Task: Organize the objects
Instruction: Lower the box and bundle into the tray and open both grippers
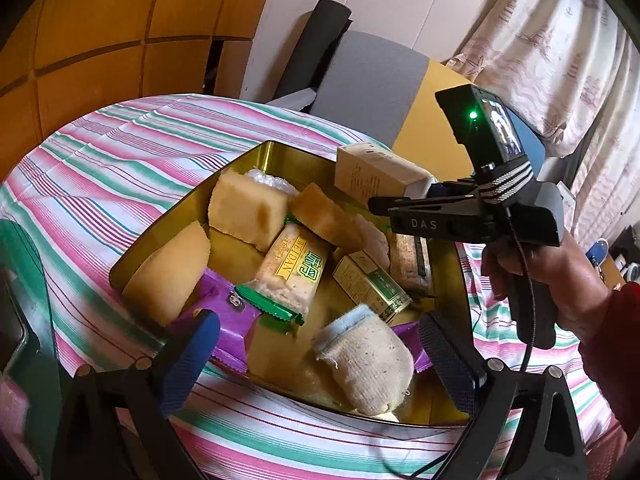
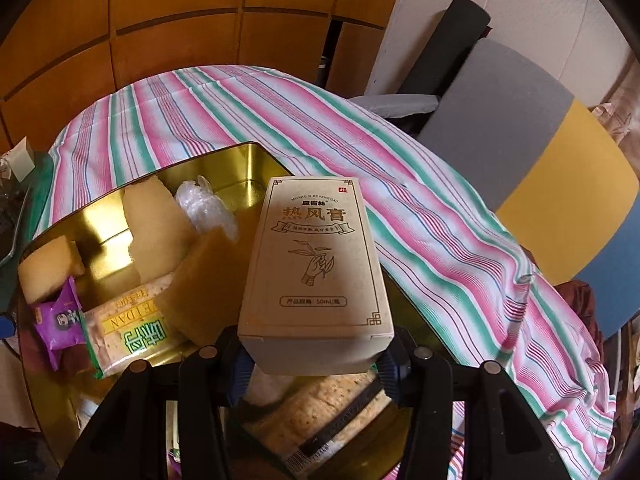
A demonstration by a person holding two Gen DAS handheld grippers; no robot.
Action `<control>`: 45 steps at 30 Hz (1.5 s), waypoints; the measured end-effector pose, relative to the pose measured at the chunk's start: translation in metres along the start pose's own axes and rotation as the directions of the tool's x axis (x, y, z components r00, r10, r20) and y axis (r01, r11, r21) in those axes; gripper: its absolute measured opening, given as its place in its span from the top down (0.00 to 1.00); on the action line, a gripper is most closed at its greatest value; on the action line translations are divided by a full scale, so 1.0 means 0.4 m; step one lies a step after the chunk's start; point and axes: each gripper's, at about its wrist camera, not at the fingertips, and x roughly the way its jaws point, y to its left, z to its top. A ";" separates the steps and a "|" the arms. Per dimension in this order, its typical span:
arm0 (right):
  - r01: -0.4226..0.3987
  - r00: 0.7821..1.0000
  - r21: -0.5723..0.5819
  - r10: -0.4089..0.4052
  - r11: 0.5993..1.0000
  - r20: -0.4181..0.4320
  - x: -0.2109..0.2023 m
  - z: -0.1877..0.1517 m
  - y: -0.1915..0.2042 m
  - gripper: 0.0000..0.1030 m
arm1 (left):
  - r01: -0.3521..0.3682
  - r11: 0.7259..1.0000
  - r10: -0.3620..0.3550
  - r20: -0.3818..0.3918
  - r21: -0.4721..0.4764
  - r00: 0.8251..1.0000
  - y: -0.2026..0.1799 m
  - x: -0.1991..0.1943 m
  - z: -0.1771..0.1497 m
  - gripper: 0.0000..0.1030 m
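Gripping a beige box (image 2: 316, 264), right claw (image 2: 316, 364) hangs over gold tin's (image 2: 240, 160) rt edge.

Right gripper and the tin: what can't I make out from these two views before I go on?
- Beige box: its gripped end hides the right gripper pads, right wrist view.
- Gold tin: near rim cut off by the gripper frame, right wrist view.
- Purple packet: print hidden behind the left gripper finger, left wrist view.
- Small green box: lettering too small.

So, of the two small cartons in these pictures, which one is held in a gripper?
The beige carton, clamped at its near end by the right gripper above the gold tin. The green-and-gold carton lies loose inside the tin.
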 end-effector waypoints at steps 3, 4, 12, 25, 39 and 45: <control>-0.017 1.000 -0.025 0.017 1.000 -0.002 0.010 0.011 0.010 0.50 | 0.009 1.000 -0.009 0.006 -0.005 1.000 -0.002 -0.008 0.001 0.03; -0.030 1.000 -0.037 0.029 0.999 -0.010 0.017 0.014 0.013 0.50 | 0.009 1.000 -0.009 0.006 -0.003 1.000 -0.004 -0.010 0.001 0.03; 0.073 0.997 -0.021 -0.073 0.997 -0.031 0.018 0.000 -0.009 0.42 | 0.007 1.000 -0.007 0.003 -0.011 1.000 -0.005 -0.014 0.003 0.03; 0.038 0.999 0.119 -0.039 0.992 0.002 -0.068 -0.077 -0.058 0.40 | 0.012 1.000 -0.012 -0.019 -0.016 1.000 -0.016 -0.005 -0.008 0.02; 0.304 0.953 0.237 -0.295 0.923 -0.076 -0.082 -0.079 -0.092 0.40 | 0.006 1.000 -0.006 -0.027 -0.018 1.000 -0.019 -0.005 -0.017 0.02; 0.259 0.965 0.256 -0.239 0.931 -0.107 -0.019 -0.043 -0.071 0.40 | -0.012 1.000 0.012 -0.026 -0.009 1.000 -0.019 -0.011 -0.013 0.01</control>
